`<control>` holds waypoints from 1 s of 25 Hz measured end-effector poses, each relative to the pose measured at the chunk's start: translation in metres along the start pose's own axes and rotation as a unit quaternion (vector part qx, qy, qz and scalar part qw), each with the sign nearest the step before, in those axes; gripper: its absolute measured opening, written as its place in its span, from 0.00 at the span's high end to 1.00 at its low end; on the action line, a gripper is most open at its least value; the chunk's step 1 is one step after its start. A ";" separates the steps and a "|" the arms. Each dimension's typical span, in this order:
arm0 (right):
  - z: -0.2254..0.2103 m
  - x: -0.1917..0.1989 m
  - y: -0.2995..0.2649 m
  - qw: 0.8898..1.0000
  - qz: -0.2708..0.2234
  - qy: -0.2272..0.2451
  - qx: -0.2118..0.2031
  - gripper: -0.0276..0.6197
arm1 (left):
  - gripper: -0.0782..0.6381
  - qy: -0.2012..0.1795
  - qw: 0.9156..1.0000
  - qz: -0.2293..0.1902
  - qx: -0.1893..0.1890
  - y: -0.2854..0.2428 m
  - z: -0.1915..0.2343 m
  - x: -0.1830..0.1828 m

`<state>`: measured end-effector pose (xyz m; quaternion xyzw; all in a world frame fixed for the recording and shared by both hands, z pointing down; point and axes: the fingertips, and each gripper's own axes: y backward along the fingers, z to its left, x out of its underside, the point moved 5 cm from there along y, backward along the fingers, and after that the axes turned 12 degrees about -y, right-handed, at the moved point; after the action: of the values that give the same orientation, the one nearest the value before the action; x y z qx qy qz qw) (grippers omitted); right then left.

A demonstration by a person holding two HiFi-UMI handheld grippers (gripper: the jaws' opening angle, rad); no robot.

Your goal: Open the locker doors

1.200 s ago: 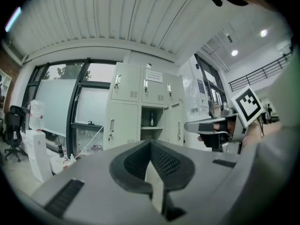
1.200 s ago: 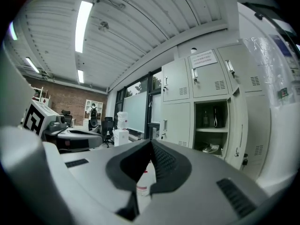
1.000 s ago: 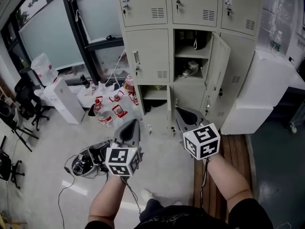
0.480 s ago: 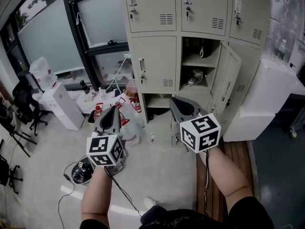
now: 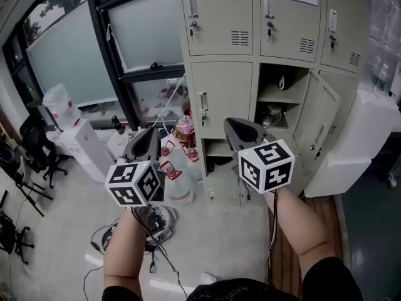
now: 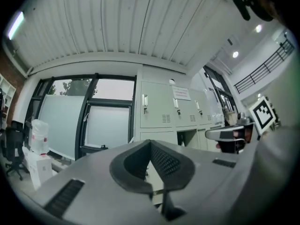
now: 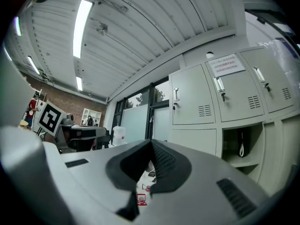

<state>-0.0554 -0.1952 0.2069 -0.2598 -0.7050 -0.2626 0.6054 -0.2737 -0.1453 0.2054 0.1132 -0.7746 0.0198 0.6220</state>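
A bank of beige lockers [image 5: 285,24] stands ahead. The top-row doors are closed. The middle-row left door [image 5: 222,96] is closed, with a handle [image 5: 203,102] on it. Beside it, the middle compartment [image 5: 280,99] stands open, its door [image 5: 321,123] swung out to the right. My left gripper [image 5: 149,137] is shut and empty, held in the air short of the lockers, left of the closed door. My right gripper [image 5: 233,125] is also shut and empty, in front of the lower lockers. The lockers [image 6: 173,109] show beyond the left gripper [image 6: 150,142], and the open compartment [image 7: 241,146] lies right of the right gripper [image 7: 151,142].
Water bottles and red items [image 5: 178,168] clutter the floor by the lockers' foot. Cables and gear [image 5: 141,231] lie below my left arm. A white unit [image 5: 81,146] and chairs [image 5: 34,143] stand at left, and a white cabinet [image 5: 366,137] at right. Dark-framed windows [image 5: 75,42] fill the left wall.
Both grippers have risen and come nearer to the lockers, still shut. The view has tilted up, so the top locker row shows more fully.
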 end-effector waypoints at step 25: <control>0.002 -0.083 -0.103 0.999 -0.020 0.001 0.033 0.96 | 0.89 0.026 0.986 -0.026 0.163 -0.075 0.014 -0.037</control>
<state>-0.1161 -0.2730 0.1185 -0.2251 -0.7178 -0.2519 0.6088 -0.2648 -0.2155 0.1580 0.2327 -0.7413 0.1332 0.6153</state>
